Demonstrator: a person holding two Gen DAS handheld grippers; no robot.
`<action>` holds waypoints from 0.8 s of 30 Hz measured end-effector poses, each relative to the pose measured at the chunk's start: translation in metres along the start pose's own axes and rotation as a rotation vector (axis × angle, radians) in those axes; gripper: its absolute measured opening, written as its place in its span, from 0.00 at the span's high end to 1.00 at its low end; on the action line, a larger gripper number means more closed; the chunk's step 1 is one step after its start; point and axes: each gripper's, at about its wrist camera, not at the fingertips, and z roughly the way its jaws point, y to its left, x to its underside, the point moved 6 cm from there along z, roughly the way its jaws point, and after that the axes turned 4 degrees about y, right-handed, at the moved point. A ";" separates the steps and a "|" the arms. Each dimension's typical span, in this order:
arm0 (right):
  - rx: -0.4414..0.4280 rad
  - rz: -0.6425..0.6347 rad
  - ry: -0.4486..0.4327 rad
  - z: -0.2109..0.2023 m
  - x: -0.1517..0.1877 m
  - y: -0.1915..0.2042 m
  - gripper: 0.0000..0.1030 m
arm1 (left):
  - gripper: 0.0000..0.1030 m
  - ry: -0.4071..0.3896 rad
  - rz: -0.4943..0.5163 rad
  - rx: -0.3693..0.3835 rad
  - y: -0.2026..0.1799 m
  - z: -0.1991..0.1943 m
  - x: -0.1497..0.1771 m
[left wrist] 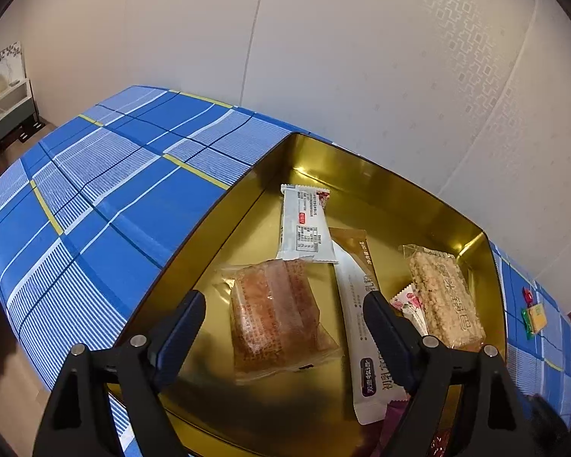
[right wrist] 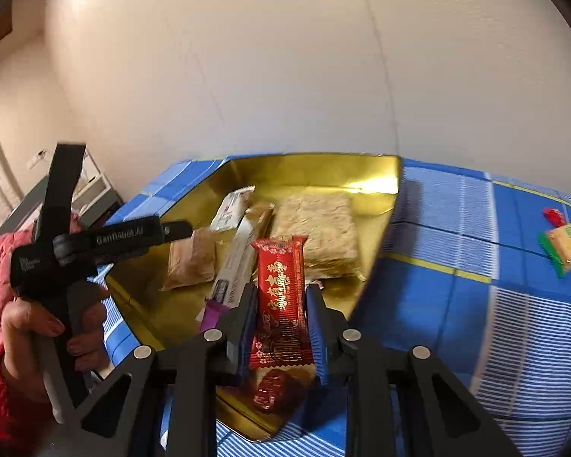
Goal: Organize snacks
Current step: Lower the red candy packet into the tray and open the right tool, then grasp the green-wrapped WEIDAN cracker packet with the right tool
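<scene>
Your right tool (right wrist: 280,327) pinches a red snack bar (right wrist: 280,301) over the gold tin (right wrist: 316,167)'s near edge. Your left tool (left wrist: 283,301) hangs spread wide above the wrapped cake (left wrist: 274,312) inside the tin. 2 candies (right wrist: 565,242) lie right of the tin on the desk (right wrist: 476,304).

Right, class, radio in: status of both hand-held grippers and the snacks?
Left hand-held gripper open over gold tin. Right hand-held gripper shut on red snack bar. Green-yellow packet outside on cloth.

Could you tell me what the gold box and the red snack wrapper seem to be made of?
The gold box looks like glossy metal, probably tin: its walls mirror light. The red snack wrapper in the right gripper looks like shiny plastic or foil film, with crimped ends.
</scene>
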 end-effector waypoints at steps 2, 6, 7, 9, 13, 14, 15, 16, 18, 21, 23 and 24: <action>0.013 -0.009 0.021 0.007 0.001 0.002 0.72 | 0.17 0.005 -0.014 0.012 0.001 0.000 0.000; 0.040 -0.024 0.021 0.005 0.004 0.002 0.64 | 0.16 -0.012 -0.014 0.003 0.000 -0.002 0.000; 0.049 -0.025 0.014 0.003 0.004 0.002 0.64 | 0.16 -0.013 -0.014 0.004 0.000 -0.002 0.000; 0.055 -0.011 0.003 -0.001 0.003 -0.003 0.63 | 0.15 -0.012 -0.020 0.005 0.000 -0.002 0.001; 0.047 0.040 -0.042 -0.014 0.000 -0.016 0.63 | 0.15 -0.017 -0.026 0.029 -0.003 -0.004 0.002; 0.045 0.053 -0.058 -0.018 -0.002 -0.020 0.63 | 0.15 -0.024 -0.020 0.027 -0.005 -0.005 0.002; 0.048 0.068 -0.074 -0.022 -0.004 -0.024 0.63 | 0.15 -0.029 -0.015 0.029 -0.007 -0.005 0.002; 0.065 0.080 -0.086 -0.024 -0.005 -0.029 0.63 | 0.14 -0.033 -0.010 0.036 -0.010 -0.006 0.002; 0.100 0.112 -0.106 -0.032 -0.007 -0.043 0.63 | 0.13 -0.049 0.006 0.050 -0.017 -0.009 0.003; 0.175 0.191 -0.117 -0.044 -0.005 -0.076 0.62 | 0.12 -0.076 0.032 0.068 -0.029 -0.013 0.003; 0.251 0.290 -0.115 -0.054 -0.001 -0.110 0.62 | 0.11 -0.095 0.050 0.076 -0.038 -0.016 0.003; 0.300 0.359 -0.113 -0.059 0.004 -0.130 0.60 | 0.10 -0.099 0.056 0.082 -0.043 -0.016 0.003</action>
